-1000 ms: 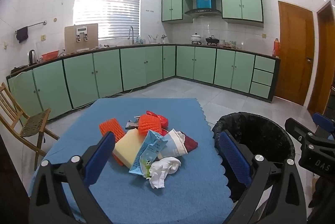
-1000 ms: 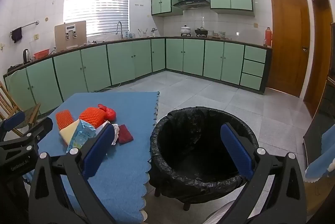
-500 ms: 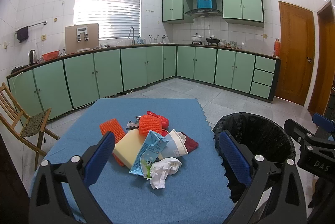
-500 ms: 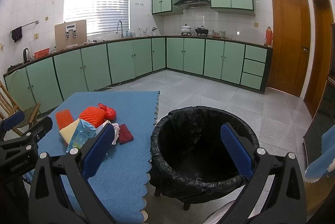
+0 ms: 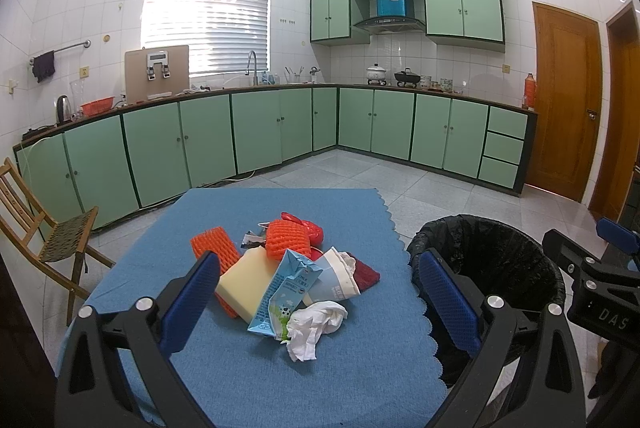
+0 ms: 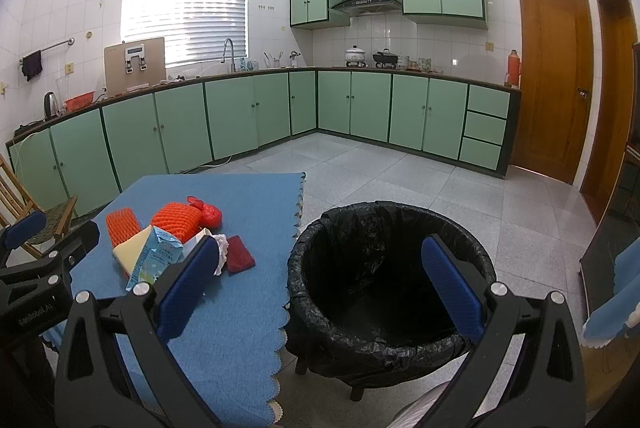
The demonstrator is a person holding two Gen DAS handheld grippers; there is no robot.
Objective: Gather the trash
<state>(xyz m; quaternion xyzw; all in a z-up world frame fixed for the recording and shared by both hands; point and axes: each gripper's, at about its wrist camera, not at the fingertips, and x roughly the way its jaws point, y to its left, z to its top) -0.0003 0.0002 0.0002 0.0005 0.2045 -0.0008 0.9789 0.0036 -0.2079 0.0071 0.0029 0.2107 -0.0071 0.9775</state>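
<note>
Nothing on the table has shifted since a second ago, and both our grippers hold much the same hovering pose, with only the slightest drift in view. We keep the left gripper (image 5: 316, 292) spread wide and empty above the near edge of the blue table cloth (image 5: 248, 368), facing the trash pile. Our right gripper (image 6: 316, 284) is likewise splayed and holding nothing, poised over the black-lined trash bin (image 6: 384, 268), which stands on the floor just off the cloth's right edge. The pile sits around the middle of the cloth: a crumpled white tissue (image 5: 316, 324) nearest us, a blue milk carton (image 5: 286, 294) touching it, a paper cup (image 5: 334, 278) beside that, a yellow sponge (image 5: 244, 284) to the left, two orange foam nets (image 5: 286, 240), something red behind them and a dark red piece (image 5: 366, 274) toward the bin side. We judge that no piece is collected yet, and the tissue looks like the easiest first pick. The risk is in how tightly things overlap: closing on the tissue could snag the carton and drag it, a soft tissue may slip from the pads, and a loose release near the scalloped right edge could drop trash on the floor beside the bin
</note>
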